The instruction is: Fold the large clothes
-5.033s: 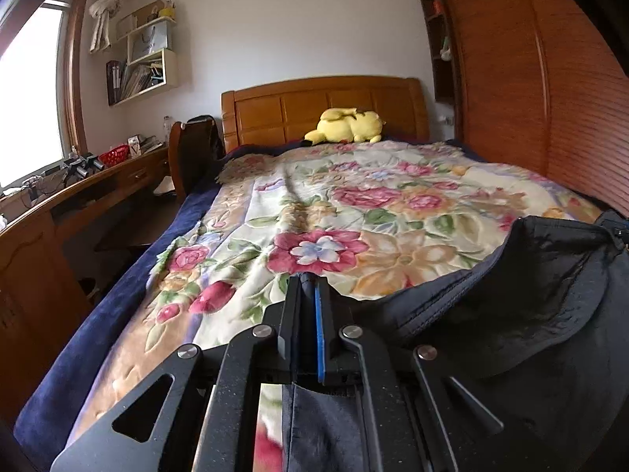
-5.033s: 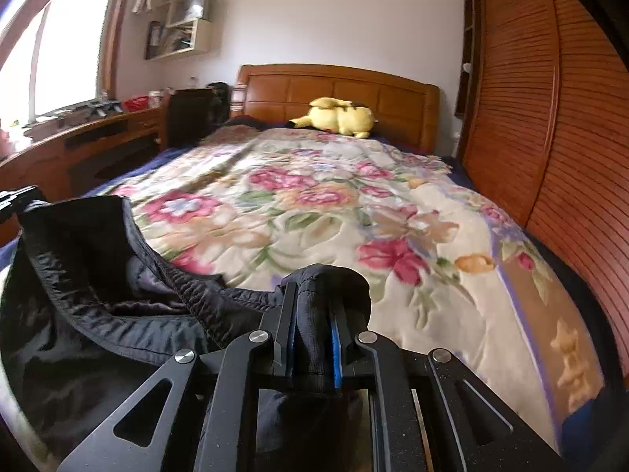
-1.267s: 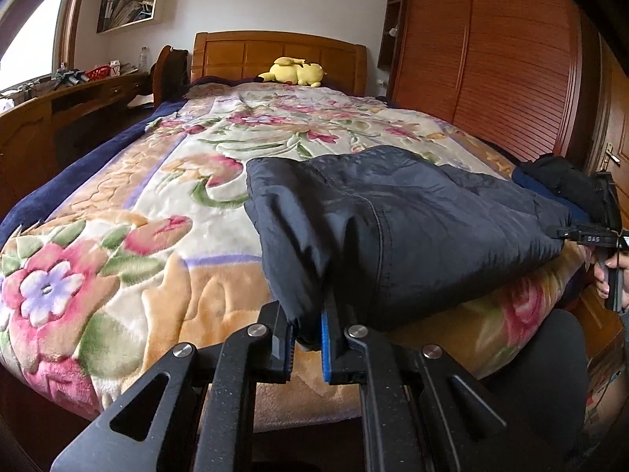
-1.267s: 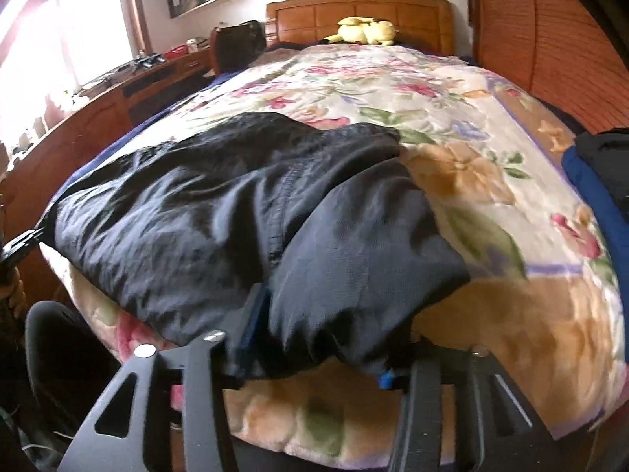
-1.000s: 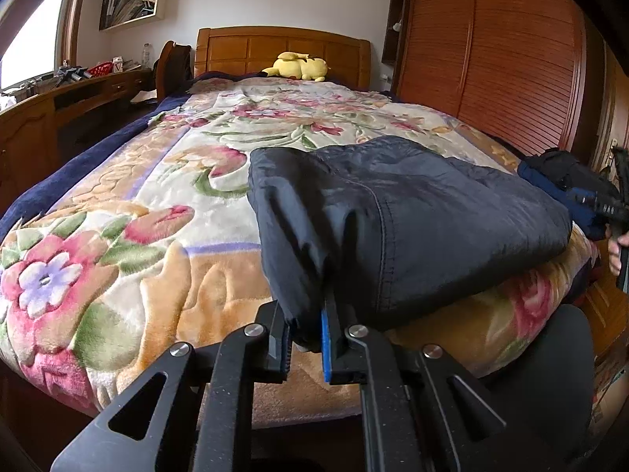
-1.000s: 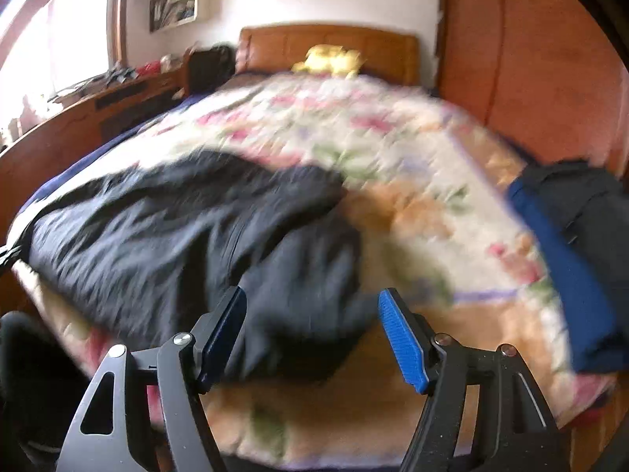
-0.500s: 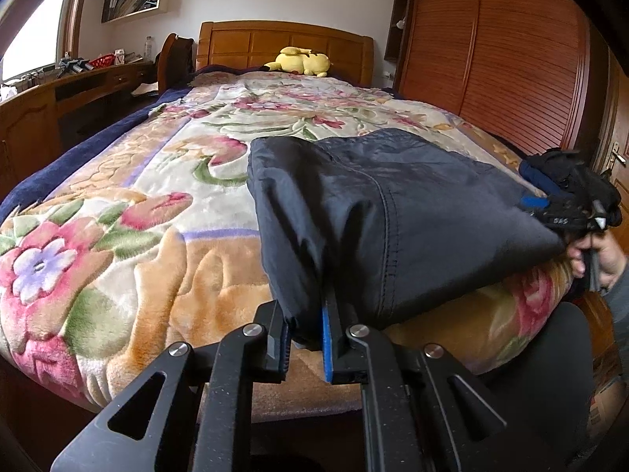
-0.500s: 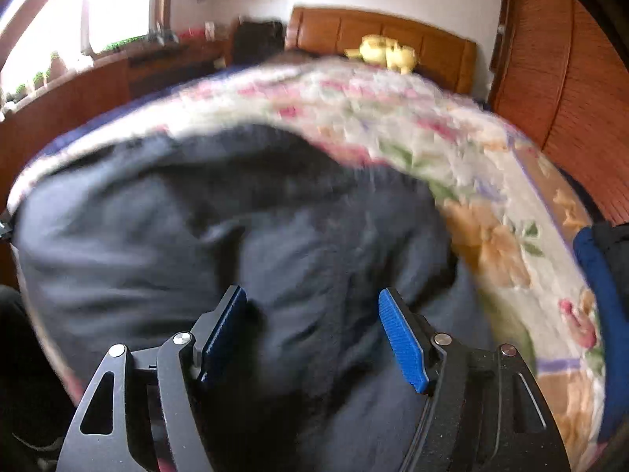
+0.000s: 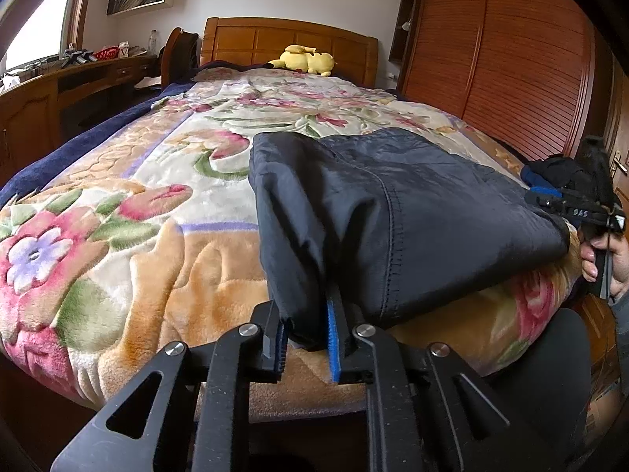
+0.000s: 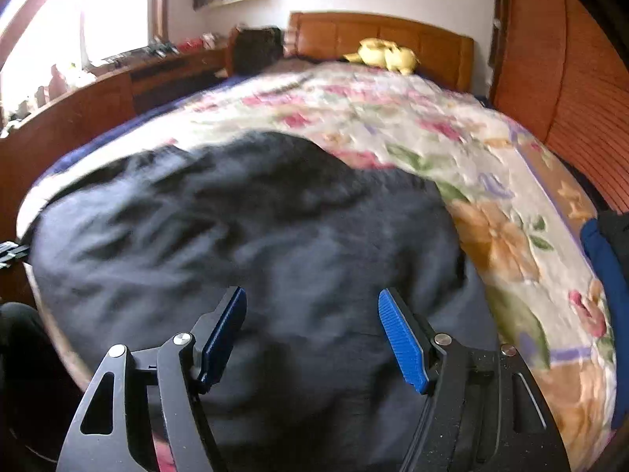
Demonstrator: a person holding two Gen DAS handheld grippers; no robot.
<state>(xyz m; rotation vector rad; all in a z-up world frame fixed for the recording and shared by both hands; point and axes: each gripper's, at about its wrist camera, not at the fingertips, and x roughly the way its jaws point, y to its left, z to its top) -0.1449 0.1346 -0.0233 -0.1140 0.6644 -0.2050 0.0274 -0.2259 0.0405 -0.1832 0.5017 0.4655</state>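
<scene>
A dark navy jacket (image 9: pixel 393 204) lies folded across the foot of the bed on a floral blanket (image 9: pixel 129 212). My left gripper (image 9: pixel 306 334) sits at the jacket's near left corner; its jaws stand slightly apart with the fabric edge hanging between them. In the right wrist view the jacket (image 10: pixel 255 236) fills the middle, blurred by motion. My right gripper (image 10: pixel 312 334) is wide open and empty, hovering over the jacket. The right gripper also shows at the far right of the left wrist view (image 9: pixel 570 208), at the jacket's other end.
A yellow plush toy (image 9: pixel 306 61) lies by the wooden headboard (image 9: pixel 291 43). A wooden desk (image 9: pixel 59 90) runs along the left, a louvred wardrobe (image 9: pixel 511 59) along the right. More dark and blue clothes (image 10: pixel 605 259) lie at the bed's right edge.
My right gripper let go of the jacket, opened wide and moved over it. My left gripper's jaws have parted a little around the jacket corner.
</scene>
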